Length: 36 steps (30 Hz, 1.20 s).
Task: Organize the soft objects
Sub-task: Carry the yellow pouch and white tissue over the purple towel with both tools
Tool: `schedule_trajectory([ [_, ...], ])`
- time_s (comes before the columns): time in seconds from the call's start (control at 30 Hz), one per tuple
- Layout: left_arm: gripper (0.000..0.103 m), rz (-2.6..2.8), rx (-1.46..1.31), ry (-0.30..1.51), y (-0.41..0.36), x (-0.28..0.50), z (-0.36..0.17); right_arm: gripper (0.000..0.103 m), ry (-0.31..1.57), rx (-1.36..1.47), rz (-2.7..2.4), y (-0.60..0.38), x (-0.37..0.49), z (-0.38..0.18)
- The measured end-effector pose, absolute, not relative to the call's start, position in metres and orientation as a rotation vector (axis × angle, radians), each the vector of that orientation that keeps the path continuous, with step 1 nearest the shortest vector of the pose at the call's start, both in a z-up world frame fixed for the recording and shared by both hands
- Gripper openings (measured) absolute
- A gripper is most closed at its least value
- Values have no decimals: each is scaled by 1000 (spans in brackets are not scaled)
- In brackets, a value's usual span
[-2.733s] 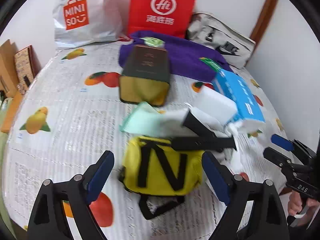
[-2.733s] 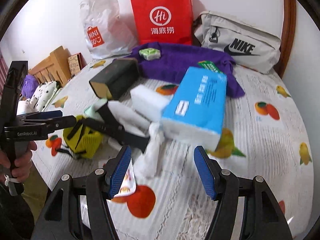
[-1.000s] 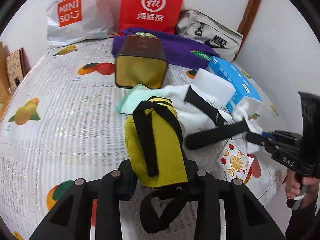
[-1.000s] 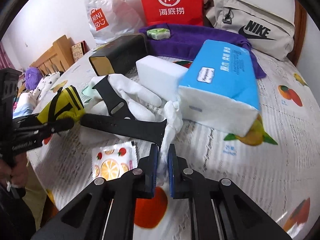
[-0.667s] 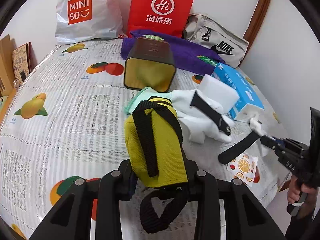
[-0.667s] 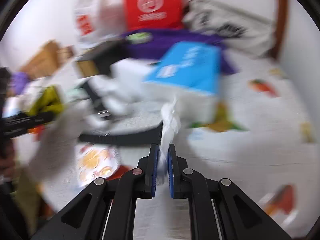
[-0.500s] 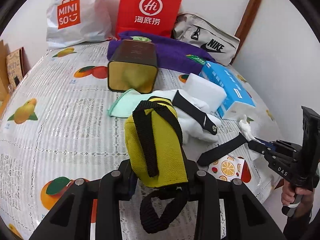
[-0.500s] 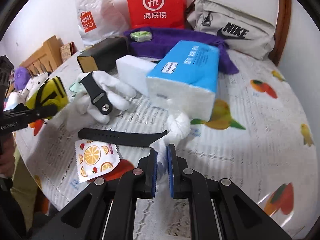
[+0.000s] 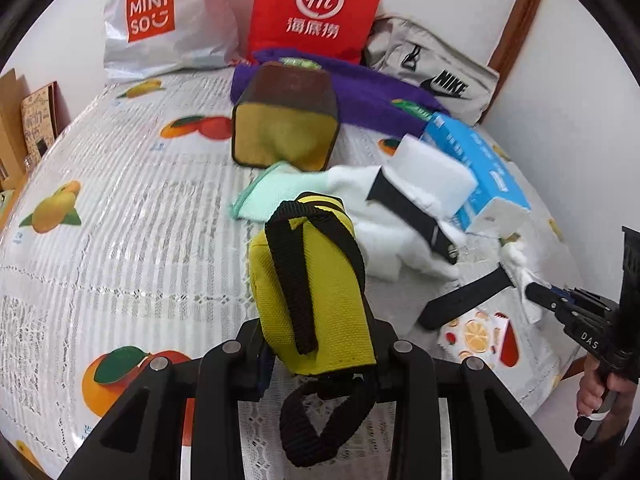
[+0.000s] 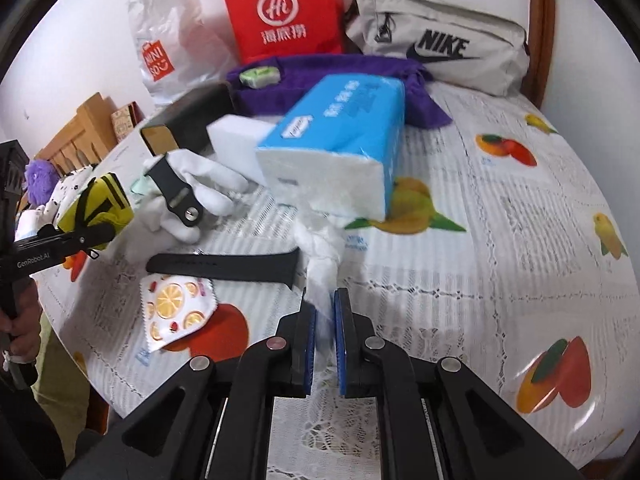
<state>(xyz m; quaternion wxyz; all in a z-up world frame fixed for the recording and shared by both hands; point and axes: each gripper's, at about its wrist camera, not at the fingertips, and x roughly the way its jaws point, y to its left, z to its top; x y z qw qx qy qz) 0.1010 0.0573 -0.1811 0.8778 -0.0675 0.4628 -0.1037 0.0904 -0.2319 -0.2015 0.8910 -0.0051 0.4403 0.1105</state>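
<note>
We see a yellow pouch (image 9: 316, 292) crossed by black straps, white gloves (image 10: 200, 184), a white tissue (image 10: 320, 252), a blue and white tissue pack (image 10: 340, 140), a black watch strap (image 10: 224, 266), a purple towel (image 9: 372, 96), a red bag (image 9: 316, 8), and a white tablecloth (image 10: 500, 220) printed with orange and yellow fruit.

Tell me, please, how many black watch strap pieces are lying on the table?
2. The buckle strap piece lies across the white glove; the long strap piece lies flat on the tablecloth beside the fruit-print packet. Others could be hidden under the clutter.
</note>
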Motion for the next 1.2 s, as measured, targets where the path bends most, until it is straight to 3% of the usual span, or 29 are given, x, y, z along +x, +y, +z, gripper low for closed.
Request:
schedule_trajectory([
  [0.23, 33, -225, -171, 973, 63, 104, -182, 12, 925, 15, 227, -233, 99, -208],
  [0.37, 33, -218, -168, 975, 65, 107, -179, 5, 908, -5, 236, -233, 99, -205],
  [1.2, 33, -172, -162, 913, 77, 167, -114, 5, 772, 23, 340, -240, 137, -115],
])
